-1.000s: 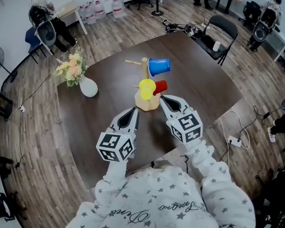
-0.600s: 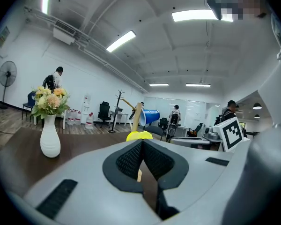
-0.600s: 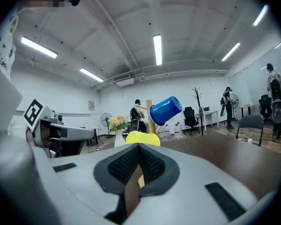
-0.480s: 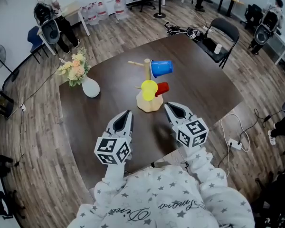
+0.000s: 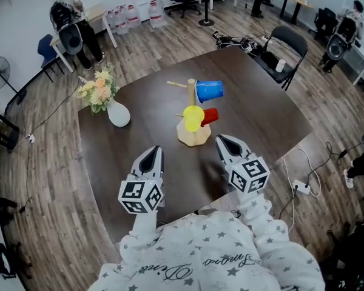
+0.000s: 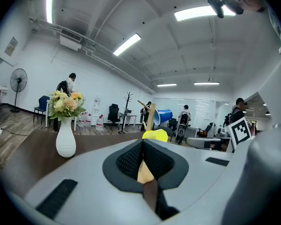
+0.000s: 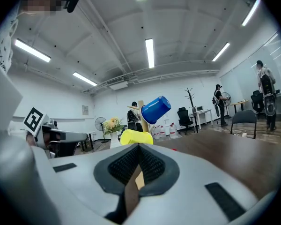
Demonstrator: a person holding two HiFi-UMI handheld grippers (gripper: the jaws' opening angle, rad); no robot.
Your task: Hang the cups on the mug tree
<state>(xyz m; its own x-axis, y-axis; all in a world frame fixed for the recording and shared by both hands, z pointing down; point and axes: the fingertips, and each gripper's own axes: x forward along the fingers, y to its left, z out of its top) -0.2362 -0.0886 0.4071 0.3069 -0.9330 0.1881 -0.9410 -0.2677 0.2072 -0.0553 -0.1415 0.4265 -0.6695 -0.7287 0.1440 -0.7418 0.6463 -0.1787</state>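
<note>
The left gripper (image 5: 152,155) and right gripper (image 5: 225,142) are shut and empty; bumping the mug tree (image 5: 193,137) mid-frame could drop the cups (image 5: 208,91).

Left claw (image 5: 151,155) and right claw (image 5: 224,141): pale grey tapered shells, each lined with black ribbed pads (image 6: 130,158) and carrying a white cube printed with black square markers (left cube (image 5: 139,196), right cube (image 5: 250,174)). The wearer's sweatshirt (image 5: 206,256) is light grey, printed with small dark stars and one line of dark cursive lettering. Its sleeves (image 5: 259,214) carry the same star print.
</note>
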